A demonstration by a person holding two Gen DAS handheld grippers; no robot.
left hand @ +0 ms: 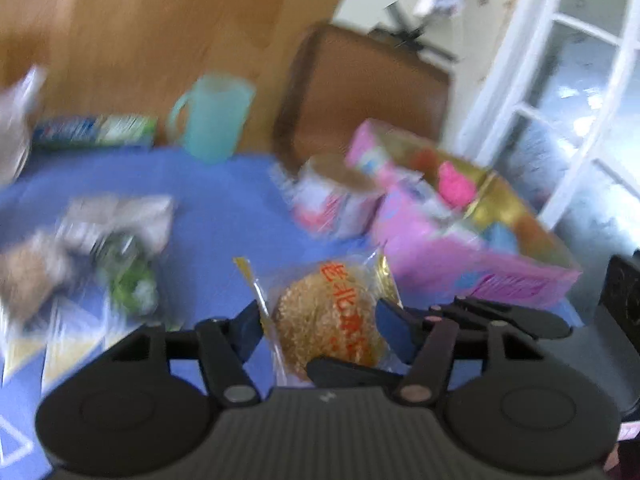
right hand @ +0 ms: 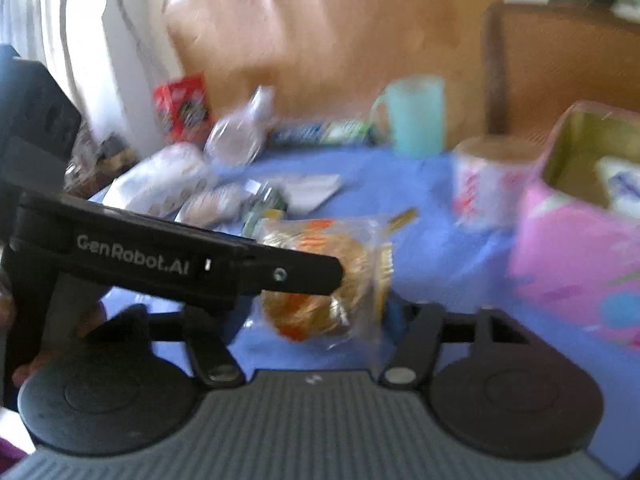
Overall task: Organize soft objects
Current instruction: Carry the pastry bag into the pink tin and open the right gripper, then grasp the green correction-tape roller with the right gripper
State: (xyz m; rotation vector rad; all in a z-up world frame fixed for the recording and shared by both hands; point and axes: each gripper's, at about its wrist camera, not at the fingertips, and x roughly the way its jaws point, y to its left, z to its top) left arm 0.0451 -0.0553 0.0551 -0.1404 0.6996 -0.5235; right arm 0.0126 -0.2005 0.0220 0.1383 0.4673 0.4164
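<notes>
Left wrist view: my left gripper (left hand: 320, 320) is clamping the bagged sesame cake (left hand: 328, 320); my right gripper (right hand: 312, 312) is straddling it, jaws apart. I am judging it carried toward the pink box (left hand: 460, 252); next, lowering gently.

Wooden wall (left hand: 120, 20), perhaps a brown chair (left hand: 360, 92)

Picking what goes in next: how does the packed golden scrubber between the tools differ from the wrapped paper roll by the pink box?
The scrubber is a golden, round pad in a clear wrapper with orange print; the paper roll is white with red and pink print. The scrubber sits between both tools' fingers; the roll stands on the blue cloth, untouched. The roll looks bulkier. Both are plastic-wrapped.
</notes>
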